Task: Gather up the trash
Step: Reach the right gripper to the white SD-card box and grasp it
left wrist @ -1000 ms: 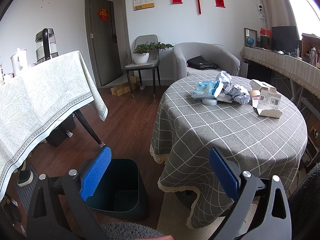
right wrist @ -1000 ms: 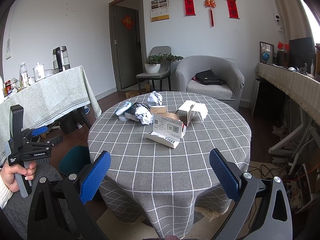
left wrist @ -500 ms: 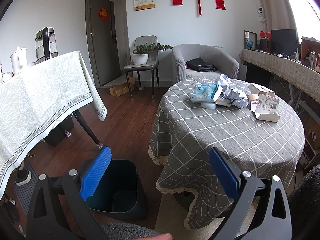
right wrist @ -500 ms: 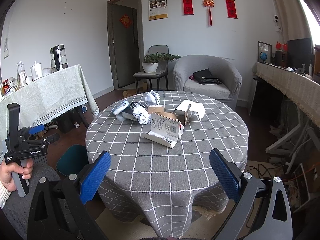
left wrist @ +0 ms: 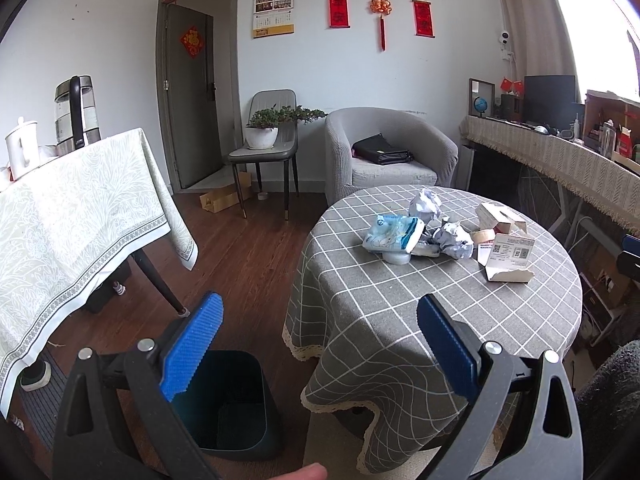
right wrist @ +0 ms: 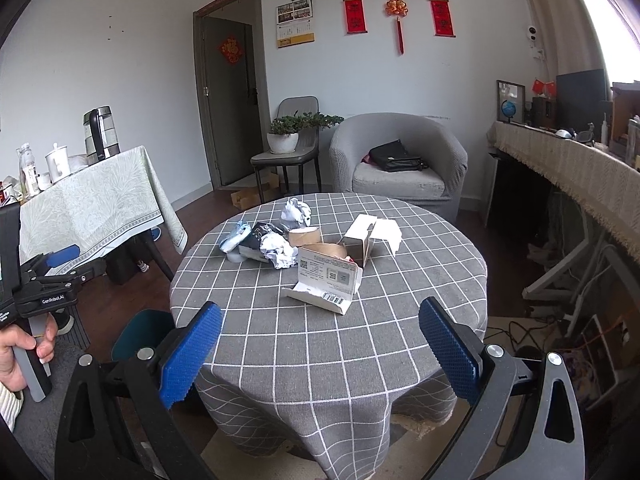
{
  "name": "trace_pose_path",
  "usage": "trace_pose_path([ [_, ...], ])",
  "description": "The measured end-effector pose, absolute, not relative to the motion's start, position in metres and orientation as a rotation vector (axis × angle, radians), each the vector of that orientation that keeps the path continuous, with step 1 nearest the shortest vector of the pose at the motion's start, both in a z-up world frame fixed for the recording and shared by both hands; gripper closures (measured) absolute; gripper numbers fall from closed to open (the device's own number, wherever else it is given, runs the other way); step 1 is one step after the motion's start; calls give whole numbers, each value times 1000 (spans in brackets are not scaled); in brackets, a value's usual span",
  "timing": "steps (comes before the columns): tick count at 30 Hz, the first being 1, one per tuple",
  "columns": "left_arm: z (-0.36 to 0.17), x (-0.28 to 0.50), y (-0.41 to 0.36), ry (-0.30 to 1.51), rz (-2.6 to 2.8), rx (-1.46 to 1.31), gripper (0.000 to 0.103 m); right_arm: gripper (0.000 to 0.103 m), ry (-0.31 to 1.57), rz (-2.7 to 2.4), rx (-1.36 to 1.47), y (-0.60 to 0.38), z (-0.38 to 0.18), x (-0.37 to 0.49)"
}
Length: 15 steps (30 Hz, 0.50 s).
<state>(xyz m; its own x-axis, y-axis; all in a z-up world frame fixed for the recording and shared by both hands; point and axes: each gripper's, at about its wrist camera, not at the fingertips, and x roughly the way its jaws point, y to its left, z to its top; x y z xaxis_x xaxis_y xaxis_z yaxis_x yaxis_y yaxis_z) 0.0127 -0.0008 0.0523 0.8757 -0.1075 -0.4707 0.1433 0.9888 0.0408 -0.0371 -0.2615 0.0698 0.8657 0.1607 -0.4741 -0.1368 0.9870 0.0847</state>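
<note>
Crumpled paper (right wrist: 279,251), torn boxes (right wrist: 326,280) and wrappers (left wrist: 394,234) heap mid-frame on the checked desk (right wrist: 328,344); left tool (left wrist: 320,344) and right tool (right wrist: 320,344) gape wide, empty.

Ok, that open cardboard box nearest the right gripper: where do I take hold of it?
Grip the upright flap of the open cardboard box, the labelled panel standing above its tray. Come from above with the right gripper, one finger on each face. The flap is thin and stands clear, while the tray lies flat on the round table.
</note>
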Motion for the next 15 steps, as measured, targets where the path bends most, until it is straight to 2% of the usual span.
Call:
trace_pose_path([
  [6,61,31,-16,495,-209,138,4,3,519,122,61,-247,68,-11],
  [15,57,75,-30,512,-331,149,4,3,642,108,175,-233,42,56],
])
